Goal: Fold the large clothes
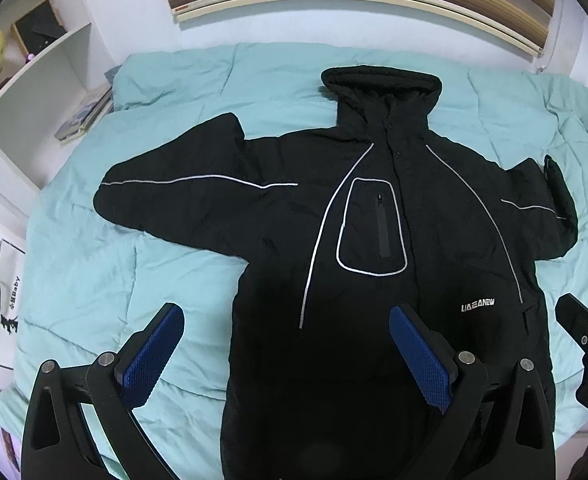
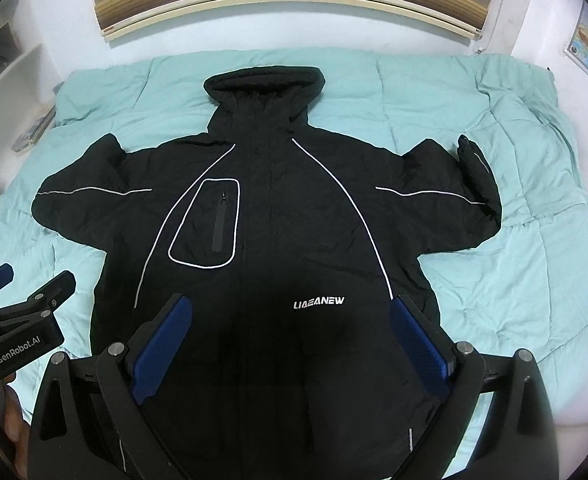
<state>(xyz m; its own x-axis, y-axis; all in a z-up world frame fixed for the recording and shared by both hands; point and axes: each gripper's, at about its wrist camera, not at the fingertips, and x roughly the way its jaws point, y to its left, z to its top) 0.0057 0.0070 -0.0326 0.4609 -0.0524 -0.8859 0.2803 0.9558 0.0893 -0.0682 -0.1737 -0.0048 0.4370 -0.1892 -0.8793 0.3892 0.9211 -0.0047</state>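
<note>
Spreading across nearly the whole view is the bed (image 1: 93, 272), covered by a pale turquoise quilt (image 2: 514, 280), and on it the black hooded jacket (image 2: 277, 240) is laid flat, front up, zip closed, hood (image 2: 265, 88) towards twelve o'clock and hem towards six. Both sleeves are stretched out: the left sleeve (image 1: 181, 196) runs to nine o'clock, the right sleeve (image 2: 446, 204) to three o'clock, with its cuff turned up towards one. No fold is seen yet, so the task is judged to be at its very start. The jacket looks padded and bulky, soft rather than stiff, fairly heavy for a garment, and its shell may be slippery; a pinch through a cuff or a thick hem corner is judged safer than a grab at smooth chest fabric. White piping outlines the chest pocket (image 1: 374, 228), and a small white logo (image 2: 318, 302) is printed at the lower chest. The left gripper (image 1: 285, 354) is held wide apart above the jacket's lower left edge, one pad over quilt, the other over black fabric, nothing between them. The right gripper (image 2: 291, 350) is likewise spread wide and empty, hovering over the lower front, the logo just beyond its fingers at twelve o'clock.
</note>
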